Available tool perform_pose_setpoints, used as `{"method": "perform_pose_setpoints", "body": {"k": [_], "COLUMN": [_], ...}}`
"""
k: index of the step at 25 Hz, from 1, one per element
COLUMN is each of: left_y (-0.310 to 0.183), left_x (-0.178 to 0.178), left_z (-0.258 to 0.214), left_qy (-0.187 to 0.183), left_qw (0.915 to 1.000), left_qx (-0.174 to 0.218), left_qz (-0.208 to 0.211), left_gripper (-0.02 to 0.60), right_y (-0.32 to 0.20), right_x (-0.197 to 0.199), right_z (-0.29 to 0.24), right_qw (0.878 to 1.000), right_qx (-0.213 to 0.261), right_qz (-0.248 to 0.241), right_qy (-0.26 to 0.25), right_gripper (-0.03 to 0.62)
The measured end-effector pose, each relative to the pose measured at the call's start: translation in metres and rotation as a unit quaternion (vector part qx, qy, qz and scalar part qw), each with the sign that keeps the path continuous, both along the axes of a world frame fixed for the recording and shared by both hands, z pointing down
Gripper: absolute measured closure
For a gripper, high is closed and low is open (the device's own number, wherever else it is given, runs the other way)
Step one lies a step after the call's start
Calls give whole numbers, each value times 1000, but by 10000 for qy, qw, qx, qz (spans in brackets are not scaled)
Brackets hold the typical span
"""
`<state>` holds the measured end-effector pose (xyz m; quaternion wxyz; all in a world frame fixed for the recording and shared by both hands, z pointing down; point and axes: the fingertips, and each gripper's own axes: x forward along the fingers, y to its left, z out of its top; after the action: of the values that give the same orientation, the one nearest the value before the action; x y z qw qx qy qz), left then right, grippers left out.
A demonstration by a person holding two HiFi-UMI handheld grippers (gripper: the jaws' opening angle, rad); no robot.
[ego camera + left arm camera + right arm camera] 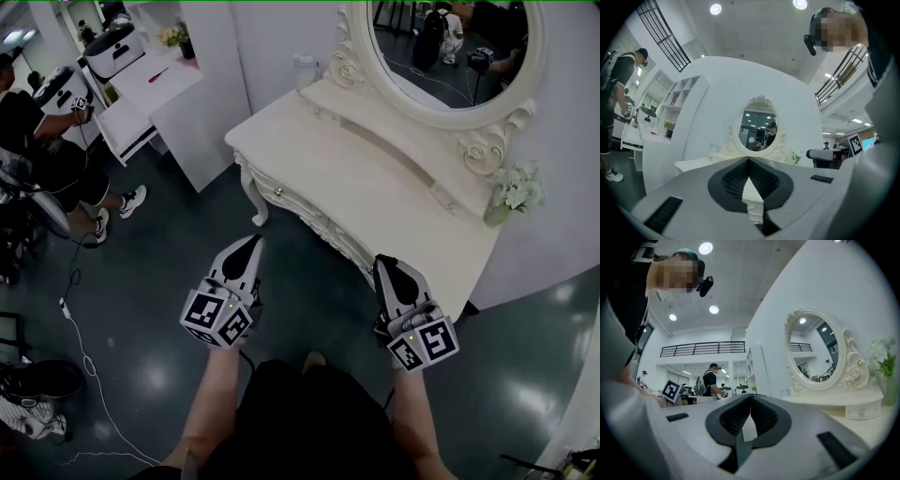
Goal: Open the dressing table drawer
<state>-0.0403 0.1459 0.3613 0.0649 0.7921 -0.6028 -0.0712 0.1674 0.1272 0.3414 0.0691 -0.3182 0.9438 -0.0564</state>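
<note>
Dressing table drawer (pixel 302 212) closed; left tool (pixel 253 242), right tool (pixel 383 262) pinched together, empty, near it.

Far right: pale flowers in a slim vase (pixel 514 195) against the wall (pixel 572 141). Upper left: white shelf unit (pixel 155 94) bearing a potted plant (pixel 176 38), a person in black (pixel 42 141) standing beside it. White cable (pixel 89 367) trailing across dark floor (pixel 159 281).
</note>
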Motion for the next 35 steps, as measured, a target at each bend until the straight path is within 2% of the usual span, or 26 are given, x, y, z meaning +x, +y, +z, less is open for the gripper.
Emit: {"method": "perform_pose_setpoints", "body": {"k": [9, 16, 24, 35], "left_y": [-44, -102, -193, -302], "left_x": [9, 19, -15, -87], "left_z": [-3, -6, -5, 13], "left_qy": [87, 93, -44, 133], "left_qw": [9999, 9984, 9938, 9900], "left_qx": [73, 151, 140, 17], "left_qz": [102, 536, 1105, 1405], "left_gripper": [580, 580, 580, 580], "right_y": [-25, -62, -137, -232], "right_x": [8, 11, -37, -125], "right_z": [-5, -9, -1, 13], "right_qw": [9999, 9991, 9973, 9961], "right_qx": [85, 140, -19, -123], "right_qz": [76, 402, 721, 873], "right_qy": [0, -33, -134, -22], "right_gripper": [589, 589, 589, 589]}}
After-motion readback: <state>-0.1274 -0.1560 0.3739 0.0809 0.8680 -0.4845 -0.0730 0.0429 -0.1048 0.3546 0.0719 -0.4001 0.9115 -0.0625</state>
